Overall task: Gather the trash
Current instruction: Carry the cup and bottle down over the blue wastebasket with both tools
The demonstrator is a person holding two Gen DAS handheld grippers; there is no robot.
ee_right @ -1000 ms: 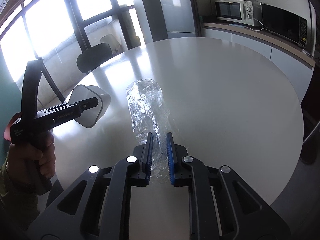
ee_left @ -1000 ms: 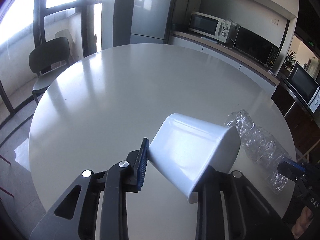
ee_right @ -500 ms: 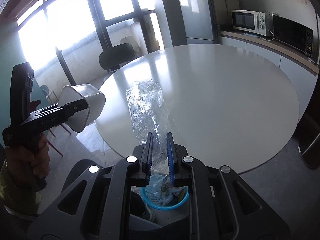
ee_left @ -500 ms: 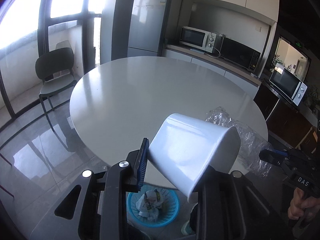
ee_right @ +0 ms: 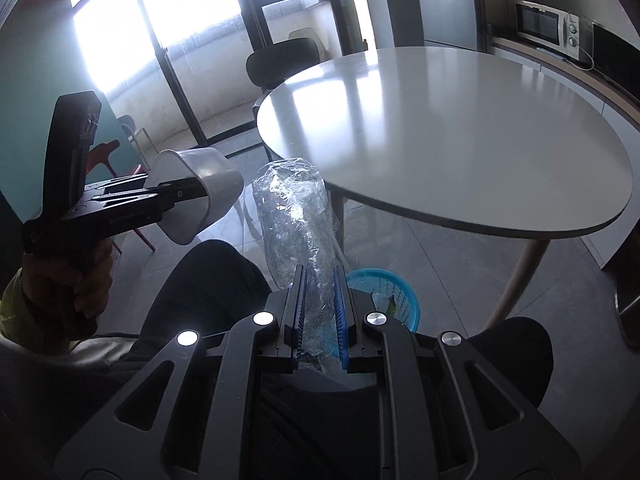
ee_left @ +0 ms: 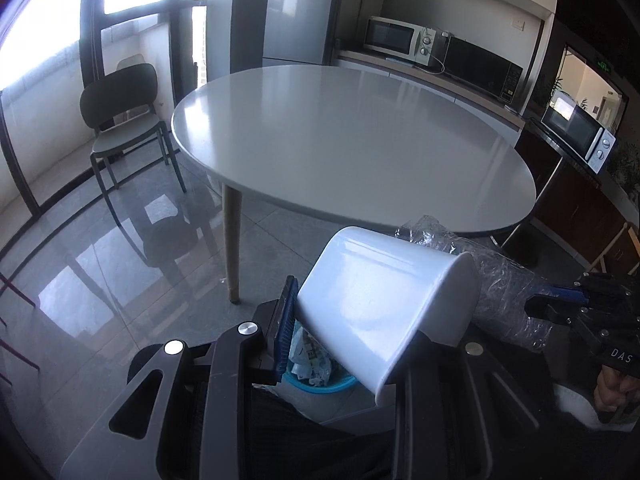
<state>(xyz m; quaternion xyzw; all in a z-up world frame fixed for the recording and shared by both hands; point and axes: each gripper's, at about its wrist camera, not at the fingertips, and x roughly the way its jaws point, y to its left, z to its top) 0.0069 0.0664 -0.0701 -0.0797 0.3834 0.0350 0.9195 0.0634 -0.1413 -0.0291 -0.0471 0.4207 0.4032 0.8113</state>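
My left gripper [ee_left: 352,320] is shut on a white plastic cup [ee_left: 380,304], held tilted in the air above a blue basket [ee_left: 320,384] that holds crumpled trash. The cup and left gripper also show in the right wrist view [ee_right: 196,196]. My right gripper [ee_right: 320,312] is shut on a crumpled clear plastic bottle [ee_right: 296,216], held in the air in front of the table edge, above the blue basket [ee_right: 384,292] on the floor. The bottle also shows in the left wrist view [ee_left: 500,280], beside the cup.
A round white table [ee_left: 360,140] on wooden legs [ee_left: 232,240] stands ahead. A dark chair [ee_left: 124,120] is by the windows. Microwaves [ee_left: 400,38] sit on a counter behind. My dark-trousered knees [ee_right: 212,280] are below the grippers. The floor is glossy grey tile.
Both grippers have pulled back and away from the table with the cup and the bottle in them. They now hang over the floor and the blue basket.
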